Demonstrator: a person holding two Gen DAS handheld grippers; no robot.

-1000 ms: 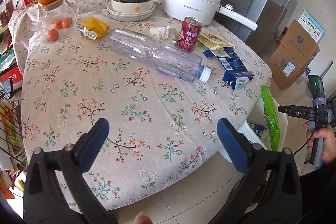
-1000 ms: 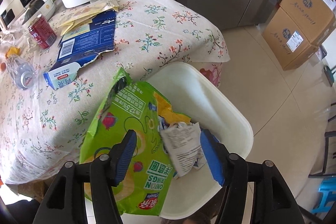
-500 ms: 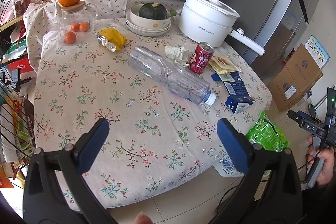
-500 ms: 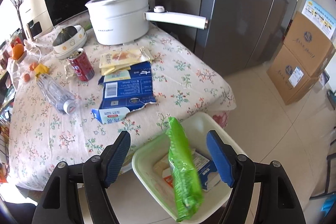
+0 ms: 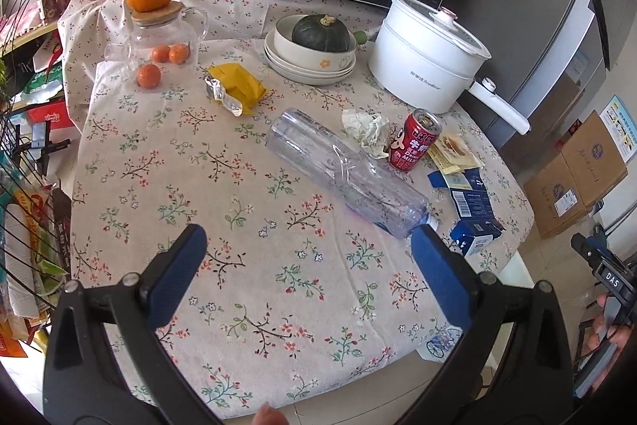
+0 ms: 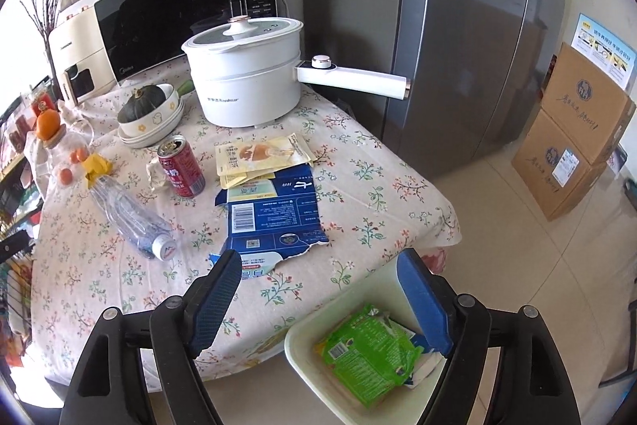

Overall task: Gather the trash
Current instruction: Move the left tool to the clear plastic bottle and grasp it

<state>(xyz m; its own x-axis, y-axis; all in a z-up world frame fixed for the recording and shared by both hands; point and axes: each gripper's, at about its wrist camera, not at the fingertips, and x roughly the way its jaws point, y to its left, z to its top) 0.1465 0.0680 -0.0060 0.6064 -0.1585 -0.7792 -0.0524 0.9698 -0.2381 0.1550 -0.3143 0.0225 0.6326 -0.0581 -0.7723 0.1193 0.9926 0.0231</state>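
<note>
Green snack bag (image 6: 368, 349) now lies in the white bin (image 6: 302, 341) below the surface's edge, and the right gripper (image 6: 318, 297) has risen clear, its fingers just widening with nothing between them. Left gripper (image 5: 304, 265) hovers spread and empty. Remaining trash risks: the clear bottle (image 5: 346, 174) may roll off; the torn blue carton (image 6: 274, 214) lies flat, hard to pinch; the red can (image 6: 181, 166) could tip.
</note>
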